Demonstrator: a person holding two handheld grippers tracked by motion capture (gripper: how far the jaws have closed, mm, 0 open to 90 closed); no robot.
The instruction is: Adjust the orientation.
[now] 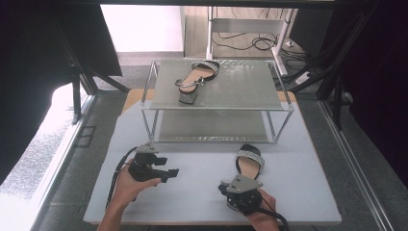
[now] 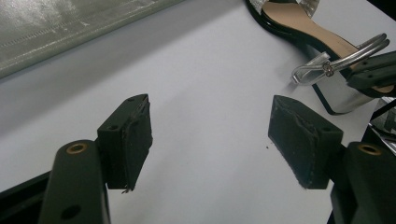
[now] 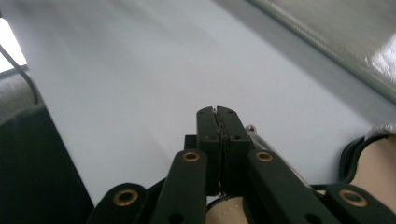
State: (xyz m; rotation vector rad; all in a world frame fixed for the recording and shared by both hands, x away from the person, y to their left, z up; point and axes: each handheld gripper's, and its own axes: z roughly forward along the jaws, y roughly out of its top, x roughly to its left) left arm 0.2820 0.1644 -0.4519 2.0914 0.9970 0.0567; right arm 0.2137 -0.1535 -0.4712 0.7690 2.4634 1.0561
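**Sandal pickup: right gripper at the heel**

Your right gripper sits at the heel end of the sandal, near the table's front edge. Its jaws are pressed together, apparently pinching the thin ankle strap. The sandal's long axis points toward the rack, whose top shelf carries the other sandal. Your left gripper is farther off, jaws apart and empty.

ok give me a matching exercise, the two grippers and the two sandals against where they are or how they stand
1 left gripper
2 right gripper
3 far sandal
4 near sandal

a on the table
b jaws open
c on top of the rack
d jaws shut

Pairs: 1-b, 2-d, 3-c, 4-a
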